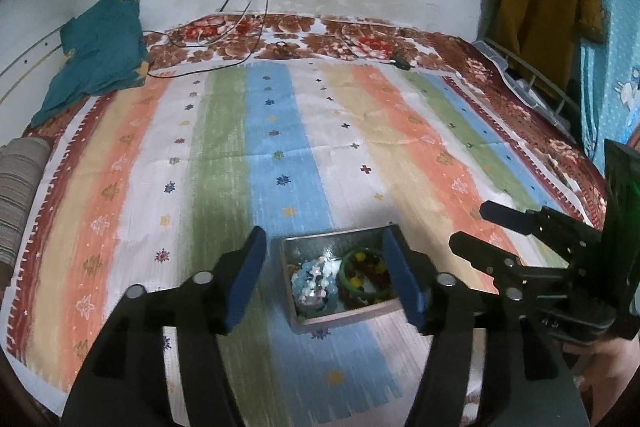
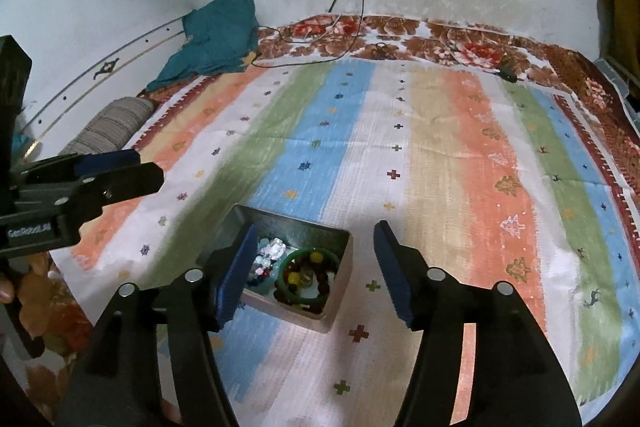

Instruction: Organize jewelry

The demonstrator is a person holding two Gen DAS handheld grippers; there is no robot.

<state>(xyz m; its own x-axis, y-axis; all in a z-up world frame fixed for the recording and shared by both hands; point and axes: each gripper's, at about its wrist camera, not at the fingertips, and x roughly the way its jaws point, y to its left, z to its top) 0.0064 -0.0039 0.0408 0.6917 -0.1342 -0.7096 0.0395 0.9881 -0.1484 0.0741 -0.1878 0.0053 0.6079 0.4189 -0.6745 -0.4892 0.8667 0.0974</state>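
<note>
Jewelry box between left tongs, right tongs above it.

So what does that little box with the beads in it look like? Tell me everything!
The box is small, rectangular and open-topped, with no lid in view and thin walls that look grey and metallic. It sits flat on the striped bedspread. Inside lie a green bangle, dark red and yellow beads and a pale blue-white beaded piece. Both grippers hover open near it, neither touching it.
</note>
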